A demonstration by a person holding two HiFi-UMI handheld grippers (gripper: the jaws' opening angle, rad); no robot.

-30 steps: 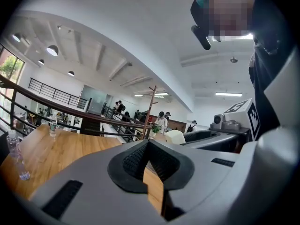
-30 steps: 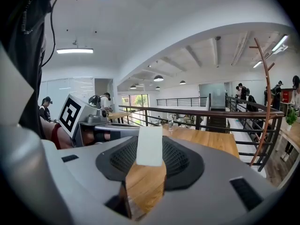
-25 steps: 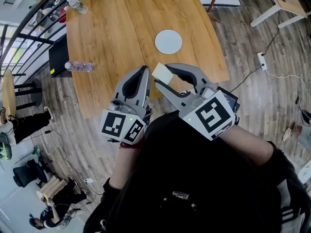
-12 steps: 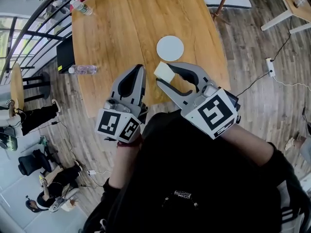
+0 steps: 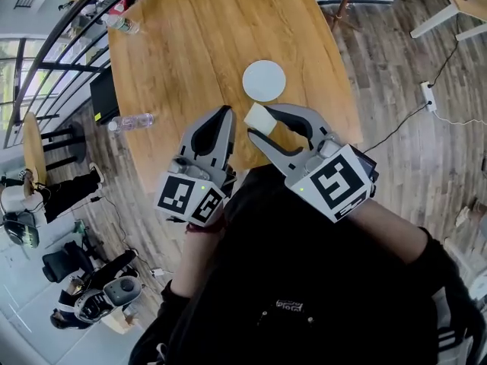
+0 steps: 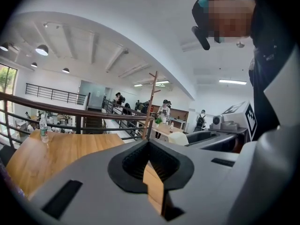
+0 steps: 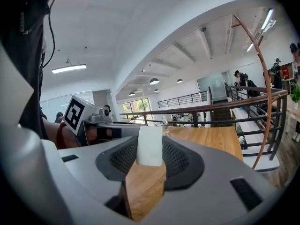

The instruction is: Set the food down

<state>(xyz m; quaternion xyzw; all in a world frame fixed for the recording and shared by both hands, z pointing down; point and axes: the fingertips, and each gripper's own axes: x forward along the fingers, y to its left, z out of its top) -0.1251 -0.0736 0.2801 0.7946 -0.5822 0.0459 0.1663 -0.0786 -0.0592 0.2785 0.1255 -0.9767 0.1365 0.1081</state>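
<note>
Opens onto a bright white hall: pale wooden table (image 5: 190,44) on grey-brown plank floor (image 5: 396,67), dark railing (image 6: 51,106) alongside, round ceiling lamps (image 6: 41,49) under white beams, daylight through a tall window (image 6: 5,81) at far left.

Oval light-wood tabletop (image 5: 175,44), varnished. Clear plastic water bottle (image 5: 131,122) lying on its side nr the left edge. 2nd clear plastic bottle w/ label (image 5: 124,24) at far-left corner, upright. Black flat rectangular panel (image 5: 103,95) just beside the left edge. Black metal railing (image 5: 46,61) beyond that. Grey-brown plank floor (image 5: 396,59) to rt, w/ white power strip (image 5: 428,96) on it. Black office chair (image 5: 57,265) bottom left, well apart.
</note>
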